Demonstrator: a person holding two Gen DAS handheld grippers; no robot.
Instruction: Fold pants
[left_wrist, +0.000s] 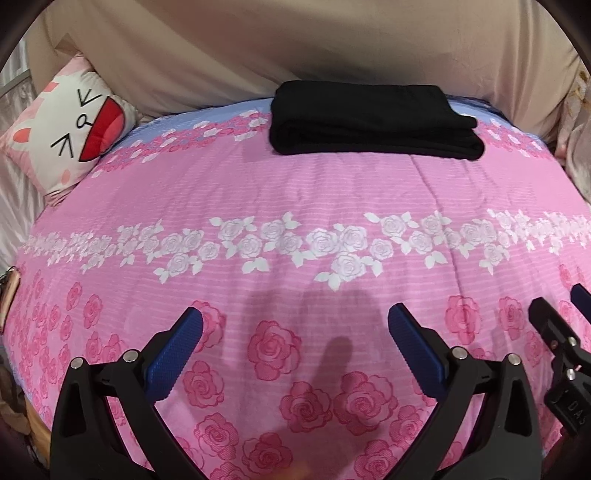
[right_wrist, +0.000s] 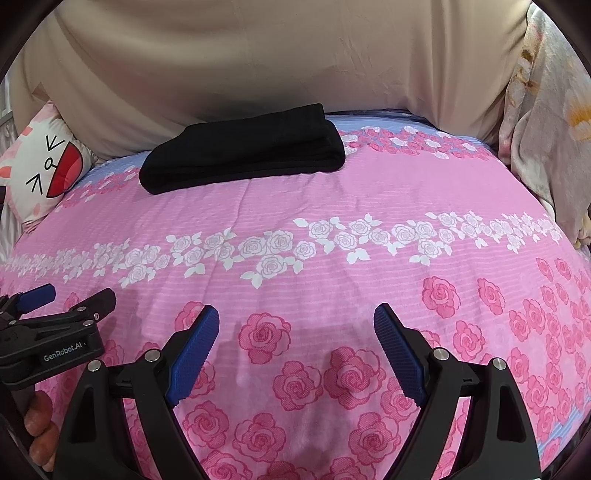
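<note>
Two grippers hover over the near edge of the bed, both with jaws spread wide and holding nothing: the left gripper and the right gripper, side by side, each catching the other at the margin of its view. The black pants lie folded into a compact rectangle at the far edge of the pink rose-print bedspread, close against the beige wall covering, well apart from both grippers. Between the grippers and the pants the bedspread stretches bare. A cat-face pillow sits at the far left corner. Only the right wrist view shows the pale floral fabric along the bed's right edge and fingers gripping the left gripper's handle.
</note>
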